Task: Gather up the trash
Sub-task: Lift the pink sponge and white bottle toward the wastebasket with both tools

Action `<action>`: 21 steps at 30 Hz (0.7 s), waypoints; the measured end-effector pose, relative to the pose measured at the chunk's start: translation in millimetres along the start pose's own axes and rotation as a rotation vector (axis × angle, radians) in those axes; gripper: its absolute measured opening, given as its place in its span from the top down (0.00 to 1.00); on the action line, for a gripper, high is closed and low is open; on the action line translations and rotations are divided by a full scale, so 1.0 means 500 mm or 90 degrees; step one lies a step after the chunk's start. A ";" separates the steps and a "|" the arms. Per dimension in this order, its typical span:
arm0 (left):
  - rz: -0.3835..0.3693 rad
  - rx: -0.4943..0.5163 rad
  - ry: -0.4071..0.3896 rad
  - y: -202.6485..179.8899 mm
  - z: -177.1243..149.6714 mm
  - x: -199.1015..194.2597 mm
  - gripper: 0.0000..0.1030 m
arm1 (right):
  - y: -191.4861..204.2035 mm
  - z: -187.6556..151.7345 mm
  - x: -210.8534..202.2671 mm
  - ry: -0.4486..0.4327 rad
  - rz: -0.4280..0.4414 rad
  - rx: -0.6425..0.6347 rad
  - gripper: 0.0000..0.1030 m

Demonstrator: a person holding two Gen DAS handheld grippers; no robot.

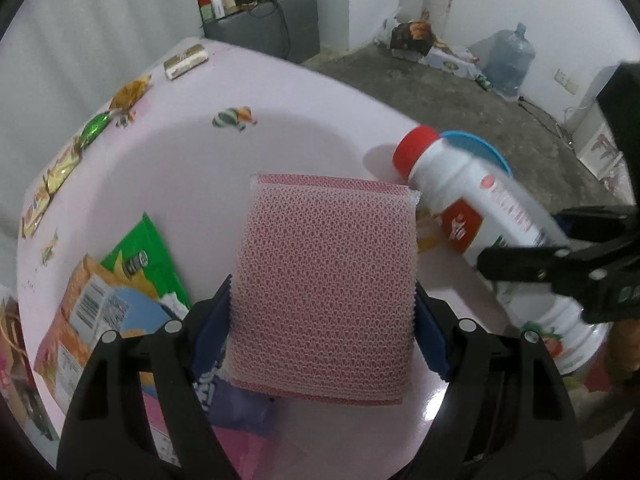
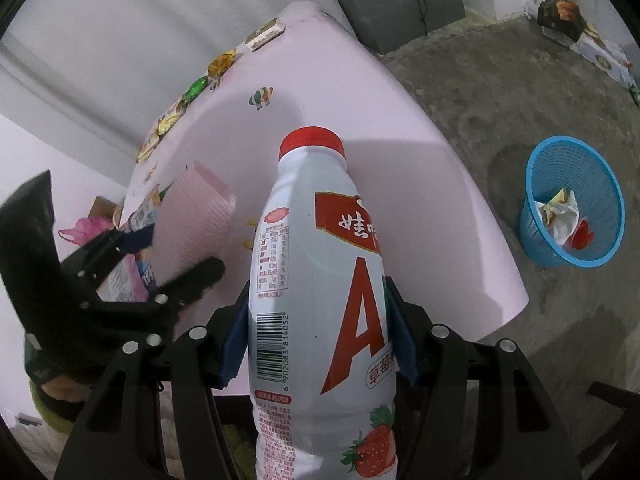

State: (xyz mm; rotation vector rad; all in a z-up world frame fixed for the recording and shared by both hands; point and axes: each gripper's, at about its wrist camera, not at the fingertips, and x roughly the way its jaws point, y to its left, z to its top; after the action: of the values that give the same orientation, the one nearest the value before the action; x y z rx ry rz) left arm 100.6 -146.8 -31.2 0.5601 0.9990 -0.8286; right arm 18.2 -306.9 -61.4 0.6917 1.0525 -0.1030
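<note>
Right wrist view showed the right gripper (image 2: 316, 336) clamped on the bottle (image 2: 316, 280) above the table (image 2: 400, 200), the blue basket (image 2: 576, 160) on the floor; best carried directly overhead before release. Left gripper (image 1: 322, 320) pinched the pink sponge (image 1: 324, 280).

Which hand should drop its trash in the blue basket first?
Probably the right. The right gripper holds the bottle on the table side nearest the basket on the floor. The left gripper, holding the sponge, sits farther from it.
</note>
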 end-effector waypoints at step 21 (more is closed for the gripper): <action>0.018 -0.009 0.033 -0.004 0.001 0.048 0.24 | -0.010 0.000 0.006 0.002 0.038 0.019 0.33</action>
State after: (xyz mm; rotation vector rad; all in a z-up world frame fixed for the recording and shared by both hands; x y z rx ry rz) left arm 106.0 -156.4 -52.4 0.5836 1.0412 -0.7852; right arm 18.0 -310.0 -66.3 0.7498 1.0341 -0.0670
